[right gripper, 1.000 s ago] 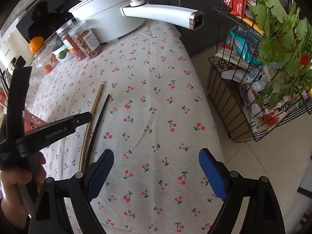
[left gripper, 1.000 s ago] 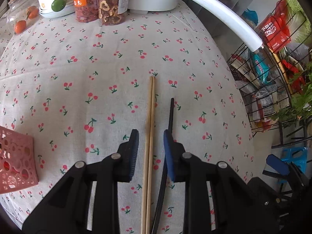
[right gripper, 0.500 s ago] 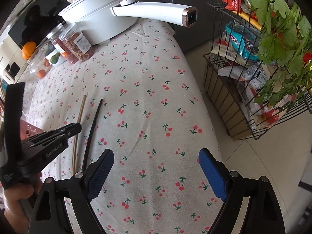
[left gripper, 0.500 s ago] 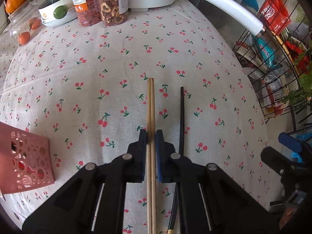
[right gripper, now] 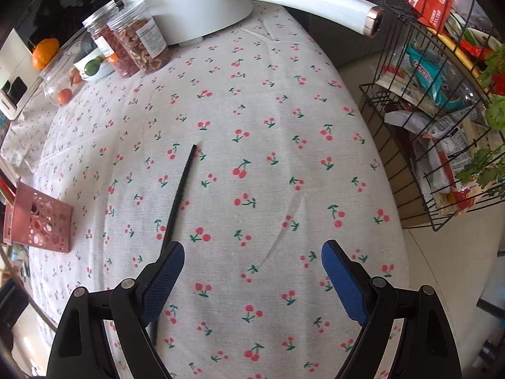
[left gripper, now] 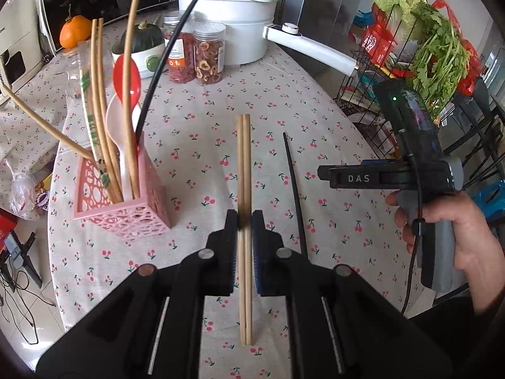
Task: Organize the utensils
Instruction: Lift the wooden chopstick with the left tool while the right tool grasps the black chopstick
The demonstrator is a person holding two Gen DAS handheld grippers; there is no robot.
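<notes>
A: Left gripper (left gripper: 243,225) state?
B: Pads pressed onto the pair of wooden chopsticks (left gripper: 243,170), pinching them about mid-length. The pair runs straight toward 12 o'clock from the jaws, and the lower ends poke out toward 6 o'clock. It looks lifted off the cherry-print tablecloth (left gripper: 202,120), though contact at the far tip is hard to tell.

A: Right gripper (right gripper: 252,260)?
B: Spread wide, nothing between the blue pads (right gripper: 342,279). It points down at the cloth. In the left wrist view the person's right hand (left gripper: 451,230) grips its handle at 3 o'clock.

A: Other utensils?
B: One black chopstick (right gripper: 181,189) lies flat on the cloth. In the right wrist view it runs from centre down toward 7 o'clock and passes behind the left-side finger. In the left view it sits just to the 3 o'clock side of the held pair, not touching it.

A: Holder?
B: The pink perforated holder (left gripper: 126,211) stands at 9 o'clock of the left gripper, near it but apart. It contains wooden chopsticks, a red spoon (left gripper: 126,77), a white spoon and a black stick, all leaning.

A: Background?
B: A white pot (left gripper: 228,31) with a long handle at 12 o'clock, two jars (left gripper: 197,53) in front of it, and a wire rack (right gripper: 442,120) at 3 o'clock off the table edge.
</notes>
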